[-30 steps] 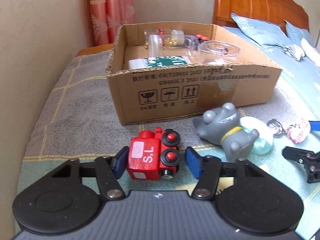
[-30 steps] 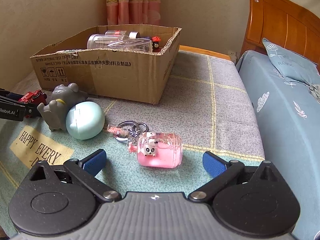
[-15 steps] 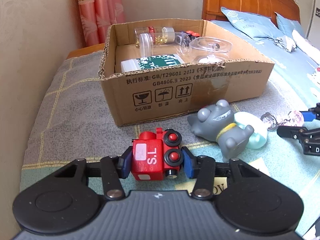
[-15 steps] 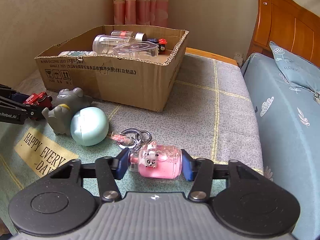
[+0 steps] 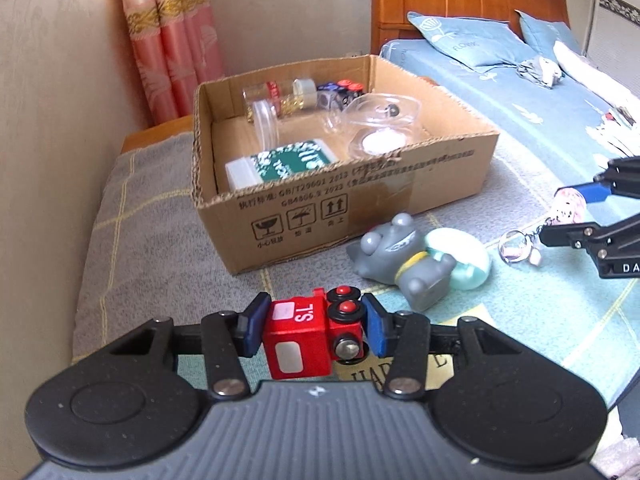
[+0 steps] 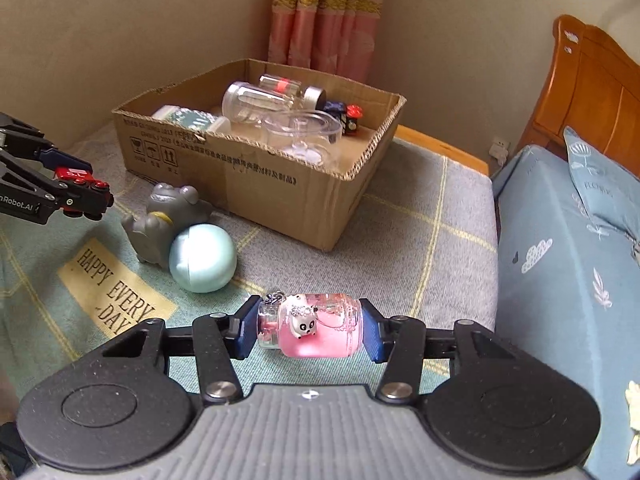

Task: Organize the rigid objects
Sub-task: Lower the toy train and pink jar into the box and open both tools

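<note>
**K:** Left gripper (image 5: 316,330) clamped on the red wooden toy train (image 5: 308,334) — white sticker reads "S.L". It's lifted off the blanket; 1 s ago the blue pads stood wide around it on the surface.

**M:** Right gripper (image 6: 306,330) is closed on the pink liquid-filled bottle keychain (image 6: 316,330) with the white animal charm, raised too. Pads were apart a second ago.

**K:** Brown cardboard box (image 5: 360,196) has printed "GB/T29601", "GB4806.9 2023" plus fragile, umbrella and up-arrow icons. It holds clear jars.

**M:** Teal-and-grey checked blanket (image 6: 400,248) carries a "HAPPY EVERY DAY" patch. Grey rubber animal figure (image 6: 160,220) touches the mint egg-shaped case (image 6: 202,258), beside the box. Pink curtain (image 6: 320,12), wooden headboard (image 6: 588,92) behind.
</note>
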Tool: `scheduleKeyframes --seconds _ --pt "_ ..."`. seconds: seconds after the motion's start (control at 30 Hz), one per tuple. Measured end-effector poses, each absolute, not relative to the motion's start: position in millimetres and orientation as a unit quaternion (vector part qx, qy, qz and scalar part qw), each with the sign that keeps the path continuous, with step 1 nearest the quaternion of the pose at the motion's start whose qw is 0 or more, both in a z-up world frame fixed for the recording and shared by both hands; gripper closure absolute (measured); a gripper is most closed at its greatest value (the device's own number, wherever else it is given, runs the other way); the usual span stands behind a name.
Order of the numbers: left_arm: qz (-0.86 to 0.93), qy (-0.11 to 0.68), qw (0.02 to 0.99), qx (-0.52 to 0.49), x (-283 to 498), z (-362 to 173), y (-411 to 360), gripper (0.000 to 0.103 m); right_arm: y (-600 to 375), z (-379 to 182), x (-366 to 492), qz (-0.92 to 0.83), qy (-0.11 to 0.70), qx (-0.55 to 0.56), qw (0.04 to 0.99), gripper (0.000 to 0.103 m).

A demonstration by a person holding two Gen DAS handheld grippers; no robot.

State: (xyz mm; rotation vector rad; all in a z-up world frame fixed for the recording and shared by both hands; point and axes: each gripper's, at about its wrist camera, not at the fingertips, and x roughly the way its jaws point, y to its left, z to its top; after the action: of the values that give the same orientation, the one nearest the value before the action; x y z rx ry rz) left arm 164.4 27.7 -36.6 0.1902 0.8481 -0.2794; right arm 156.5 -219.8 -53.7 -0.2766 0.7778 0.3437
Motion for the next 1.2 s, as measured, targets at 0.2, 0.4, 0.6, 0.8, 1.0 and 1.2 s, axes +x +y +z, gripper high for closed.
scheduleKeyframes --seconds 0.2,0.4,0.6,0.8,1.0,1.2 --pt "-0.141 0.382 0.907 0.108 166 -9 23 0.055 -218 -34 156 0.186 0.361 -0.149 0.902 0.047" --pt "-0.138 0.342 0.922 0.120 191 27 20 0.055 -217 -14 159 0.204 0.348 -0.151 0.903 0.047" --pt "-0.125 0.319 0.931 0.129 242 50 15 0.055 -215 5 163 0.211 0.334 -0.150 0.907 0.047" --pt "-0.097 0.337 0.929 0.115 290 32 16 0.055 -209 20 170 0.207 0.320 -0.156 0.911 0.047" --pt "-0.086 0.349 0.930 0.082 291 12 29 0.018 -203 30 178 0.207 0.312 -0.163 0.913 0.047" --pt "-0.067 0.321 0.941 0.088 249 15 36 0.005 -199 46 196 0.209 0.305 -0.157 0.916 0.047"
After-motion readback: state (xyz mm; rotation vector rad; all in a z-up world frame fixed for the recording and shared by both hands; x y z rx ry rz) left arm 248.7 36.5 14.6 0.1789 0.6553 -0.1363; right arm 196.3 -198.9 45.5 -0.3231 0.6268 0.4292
